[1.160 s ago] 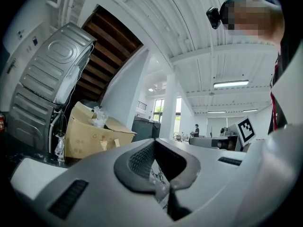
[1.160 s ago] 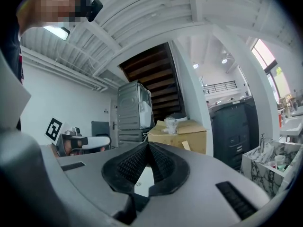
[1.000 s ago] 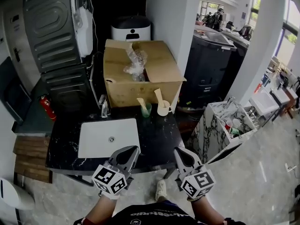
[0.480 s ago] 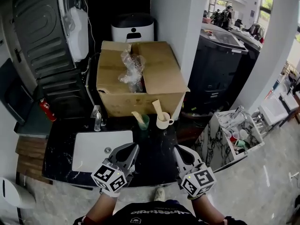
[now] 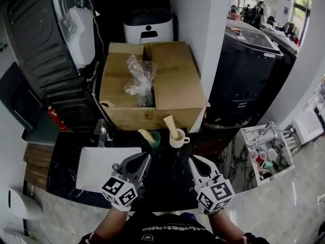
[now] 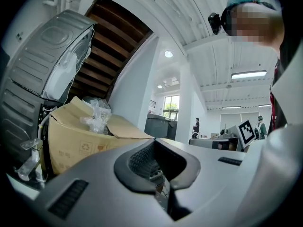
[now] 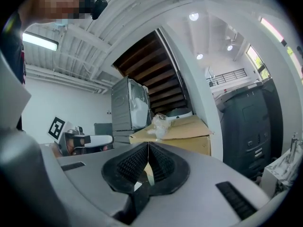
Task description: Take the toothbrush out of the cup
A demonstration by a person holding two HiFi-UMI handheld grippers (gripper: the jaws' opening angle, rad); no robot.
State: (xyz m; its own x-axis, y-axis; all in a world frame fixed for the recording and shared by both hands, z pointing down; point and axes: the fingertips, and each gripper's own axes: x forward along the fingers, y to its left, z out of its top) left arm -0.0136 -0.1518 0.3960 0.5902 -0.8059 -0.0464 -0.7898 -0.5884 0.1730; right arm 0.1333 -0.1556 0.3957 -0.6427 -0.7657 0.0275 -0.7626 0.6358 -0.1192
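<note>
- Worktop (image 5: 167, 179): dark slab across the lower middle of the head view. It sits lower in the frame and nearer the person than in the two earlier pictures, so the approach has been under way.
- Cardboard box (image 5: 152, 85): open, upper centre of the frame, at the back of the worktop with crumpled plastic inside. It looms larger than a second ago.
- White basin (image 5: 96, 164): lower left, sunk into the worktop.
- Left tool (image 5: 143, 160): lower centre-left, jaws pressed together with nothing between them, as its own view confirms. Its tip is over the basin's right edge.
- Right tool (image 5: 193, 161): lower centre-right, jaws likewise pressed together and empty. The gap to the cups has shrunk markedly compared with the earlier frames.
- White cup (image 5: 176, 139): centre of the frame, just in front of the box, above and left of the right tool's tip and apart from it.
- Green cup (image 5: 154, 139): just left of the white one; it also holds a pale brush, so which cup is meant is uncertain.
- Toothbrush (image 5: 169, 123): in the white cup, leaning up and left, untouched.
- Judgement: only the approach is done. A tool must spread its jaws before reaching the handle.
</note>
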